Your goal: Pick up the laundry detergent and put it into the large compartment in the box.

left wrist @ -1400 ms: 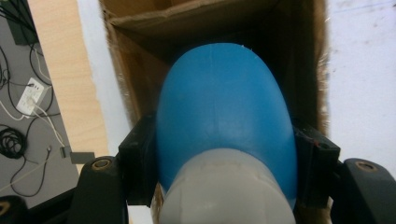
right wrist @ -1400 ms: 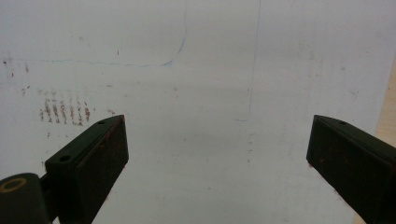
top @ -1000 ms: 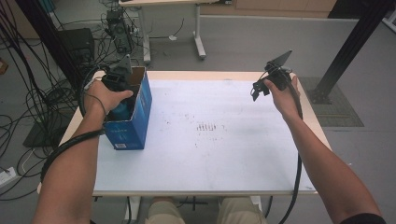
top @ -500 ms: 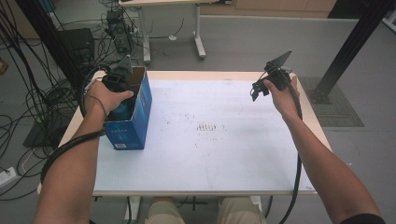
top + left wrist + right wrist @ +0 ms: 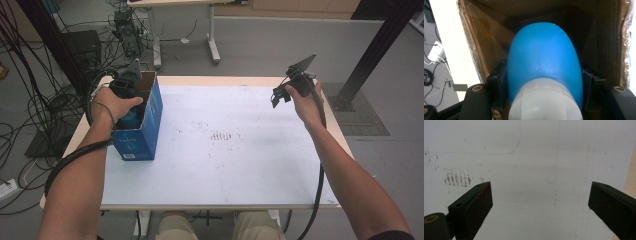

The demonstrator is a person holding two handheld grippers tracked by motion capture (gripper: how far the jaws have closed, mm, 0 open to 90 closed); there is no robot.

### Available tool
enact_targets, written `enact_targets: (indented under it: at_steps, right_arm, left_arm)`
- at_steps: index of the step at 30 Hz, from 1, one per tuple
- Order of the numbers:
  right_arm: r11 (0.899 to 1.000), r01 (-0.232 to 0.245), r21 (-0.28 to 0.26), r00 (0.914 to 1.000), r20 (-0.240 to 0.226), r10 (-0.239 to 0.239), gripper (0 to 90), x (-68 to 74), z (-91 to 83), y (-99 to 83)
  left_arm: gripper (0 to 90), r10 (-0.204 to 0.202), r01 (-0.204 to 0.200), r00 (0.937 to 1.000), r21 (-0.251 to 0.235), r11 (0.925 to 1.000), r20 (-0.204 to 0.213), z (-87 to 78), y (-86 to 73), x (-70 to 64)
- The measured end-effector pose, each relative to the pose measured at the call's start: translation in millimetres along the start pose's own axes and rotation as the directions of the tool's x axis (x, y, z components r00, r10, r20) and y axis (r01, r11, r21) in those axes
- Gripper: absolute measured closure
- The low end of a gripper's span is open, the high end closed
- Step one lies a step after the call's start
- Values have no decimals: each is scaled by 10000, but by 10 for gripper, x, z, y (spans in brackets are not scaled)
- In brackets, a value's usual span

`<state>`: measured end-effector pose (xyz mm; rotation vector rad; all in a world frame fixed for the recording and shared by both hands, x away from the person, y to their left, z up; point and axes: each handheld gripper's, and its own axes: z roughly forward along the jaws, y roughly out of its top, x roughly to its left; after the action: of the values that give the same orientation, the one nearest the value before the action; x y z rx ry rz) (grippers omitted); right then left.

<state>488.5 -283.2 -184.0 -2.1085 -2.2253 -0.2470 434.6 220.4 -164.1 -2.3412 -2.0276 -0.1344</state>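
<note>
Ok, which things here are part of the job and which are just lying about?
In the job:
blue bottle
blue box
left gripper

Lying about, or idle:
right gripper
floor cables
far desk

A grey floor [image 5: 280, 50] surrounds the worktop [image 5: 240, 165], whose pale wood edge frames a white sheet marked with small reddish-brown stains [image 5: 220, 136] near its middle. Black cables [image 5: 30, 115] lie tangled on the floor at the left, near a white power strip [image 5: 9, 189]. Beyond the far edge stands another table on white legs [image 5: 212, 35]. A black metal post [image 5: 372, 55] slants at the right, beside a dark floor mat [image 5: 362, 112]. Lighting is even and soft.
</note>
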Motion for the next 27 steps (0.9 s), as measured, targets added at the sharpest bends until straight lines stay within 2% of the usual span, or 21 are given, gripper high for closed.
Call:
enact_targets:
  at_steps: [27]
  right_arm:
    - [10000,-25,-12,10000,11,25,55,-7,9,-15]
  left_arm:
    - [364,-53,53,9999,-6,10000,148,3,1,42]
